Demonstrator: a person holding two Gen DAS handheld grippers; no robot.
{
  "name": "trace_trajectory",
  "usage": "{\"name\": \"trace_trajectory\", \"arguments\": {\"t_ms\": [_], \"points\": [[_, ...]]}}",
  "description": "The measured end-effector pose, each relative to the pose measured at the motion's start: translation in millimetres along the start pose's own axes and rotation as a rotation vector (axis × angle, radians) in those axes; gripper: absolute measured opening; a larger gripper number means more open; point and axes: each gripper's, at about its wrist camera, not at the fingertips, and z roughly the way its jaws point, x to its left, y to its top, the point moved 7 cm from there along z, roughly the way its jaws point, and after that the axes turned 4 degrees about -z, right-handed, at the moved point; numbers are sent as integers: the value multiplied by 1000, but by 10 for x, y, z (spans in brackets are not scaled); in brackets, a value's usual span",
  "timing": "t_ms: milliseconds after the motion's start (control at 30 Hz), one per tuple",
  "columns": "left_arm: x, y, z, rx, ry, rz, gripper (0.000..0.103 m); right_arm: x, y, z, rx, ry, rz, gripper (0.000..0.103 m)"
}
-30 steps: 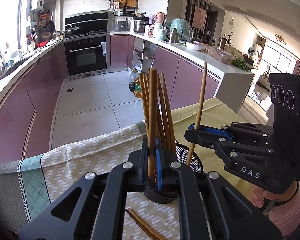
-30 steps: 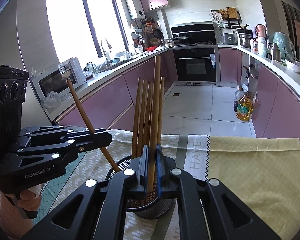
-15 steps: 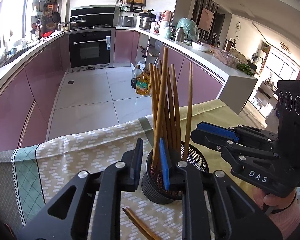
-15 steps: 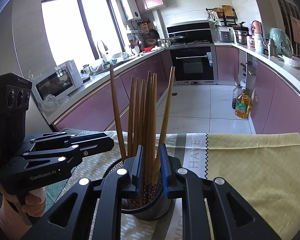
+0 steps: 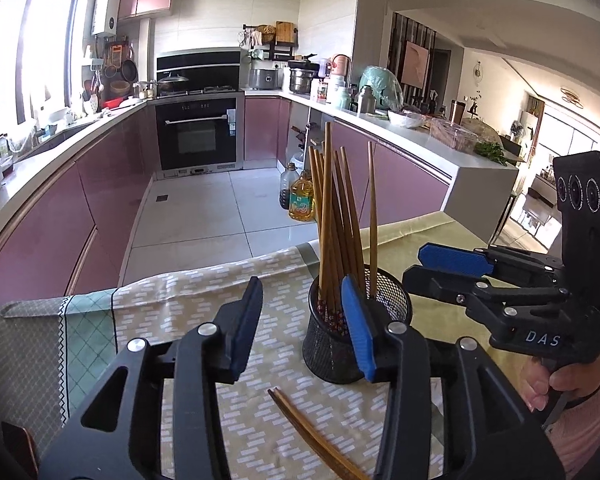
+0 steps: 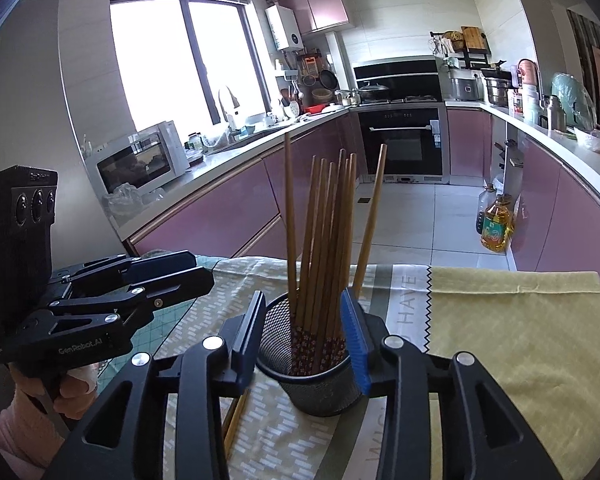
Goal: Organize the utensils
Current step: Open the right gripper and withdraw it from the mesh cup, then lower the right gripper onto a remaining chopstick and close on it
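Observation:
A black mesh cup (image 5: 354, 338) stands on the tablecloth and holds several wooden chopsticks (image 5: 336, 216) upright; it also shows in the right wrist view (image 6: 312, 360) with the chopsticks (image 6: 328, 240). My left gripper (image 5: 302, 330) is open and empty, just left of and near the cup. My right gripper (image 6: 302, 334) is open and empty, its jaws on either side of the cup. A pair of chopsticks (image 5: 312, 434) lies on the cloth in front of the cup, also seen in the right wrist view (image 6: 234, 420).
The table has a patterned cloth (image 5: 172, 304) and a yellow cloth (image 6: 520, 320). Its far edge drops to the tiled kitchen floor (image 5: 204, 216). An oil bottle (image 5: 301, 200) stands on the floor by the purple cabinets.
Both grippers let go of a chopstick each into the cup and opened wide. They have drawn back from the cup and now stand lower.

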Motion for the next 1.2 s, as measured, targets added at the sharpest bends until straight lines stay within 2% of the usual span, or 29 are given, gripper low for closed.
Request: {"name": "trace_trajectory", "arguments": {"t_ms": [200,467,633,867,1200], "points": [[136,-311,-256,-15,43,6,64,242,-277,-105,39,49,-48,47],[390,-845,-325,65,109,-30,64,575,-827,165,198,90,-97,47],[478,-1100,-273,128,110,-60,64,718,-1096,322,274,85,-117,47],[530,-1335,-196,182,134,-66,64,755,-1287,400,320,63,-120,47],[472,-1426,-172,204,140,-59,64,756,-1403,398,341,43,-127,47]]}}
